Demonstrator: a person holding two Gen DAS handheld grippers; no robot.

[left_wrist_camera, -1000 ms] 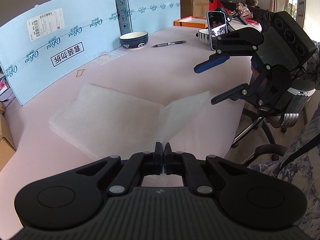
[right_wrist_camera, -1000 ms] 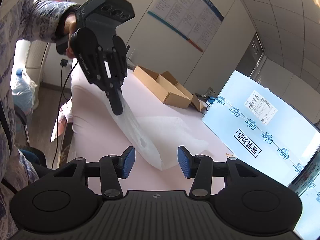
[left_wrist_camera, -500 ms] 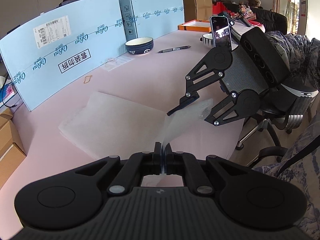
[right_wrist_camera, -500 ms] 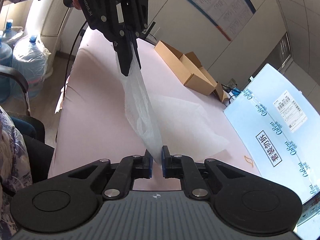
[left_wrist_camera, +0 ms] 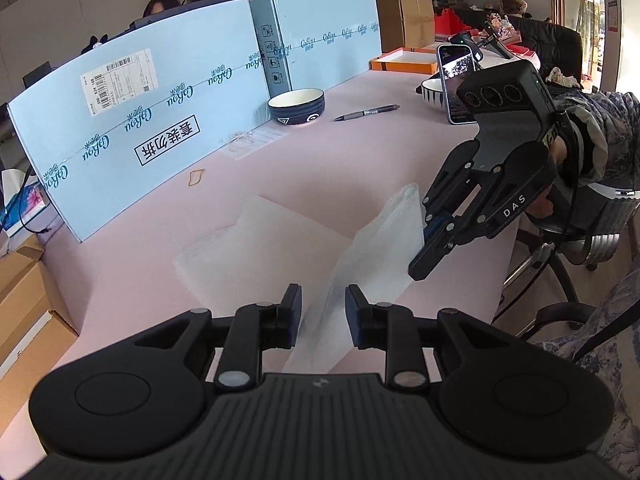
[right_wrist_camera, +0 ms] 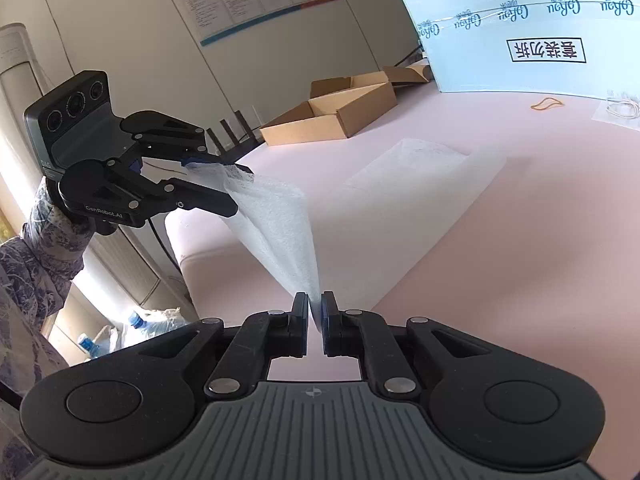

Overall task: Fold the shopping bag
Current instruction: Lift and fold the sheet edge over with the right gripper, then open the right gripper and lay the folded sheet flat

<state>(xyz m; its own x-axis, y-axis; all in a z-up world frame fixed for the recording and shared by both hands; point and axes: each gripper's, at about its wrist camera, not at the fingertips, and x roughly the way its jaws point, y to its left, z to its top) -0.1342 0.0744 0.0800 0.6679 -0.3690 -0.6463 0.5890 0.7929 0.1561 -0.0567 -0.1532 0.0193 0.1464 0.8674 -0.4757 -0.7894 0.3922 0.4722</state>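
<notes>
A white translucent shopping bag (left_wrist_camera: 256, 248) lies flat on the pink table (left_wrist_camera: 320, 168), with one flap (left_wrist_camera: 376, 240) lifted off it. My right gripper (right_wrist_camera: 316, 312) is shut on the flap's edge, and the left wrist view shows it (left_wrist_camera: 420, 252) at the flap's right side. My left gripper (left_wrist_camera: 322, 304) is opening: the flap's near corner runs between its pads, with a gap on each side. In the right wrist view the left gripper (right_wrist_camera: 224, 184) stands at the upper left, jaws apart around the bag (right_wrist_camera: 400, 208) corner.
Blue cardboard panels (left_wrist_camera: 160, 120) wall off the table's far side. A dark bowl (left_wrist_camera: 297, 106), a pen (left_wrist_camera: 366, 113), a phone (left_wrist_camera: 458, 80) and a rubber band (left_wrist_camera: 197, 177) lie beyond the bag. Open cardboard boxes (right_wrist_camera: 332, 108) sit past the table's end, and an office chair (left_wrist_camera: 592, 240) stands by the right edge.
My left gripper's jaws have parted from the bag corner they pinched. My right gripper closed on the flap's edge, rolled over and moved along the table edge.
</notes>
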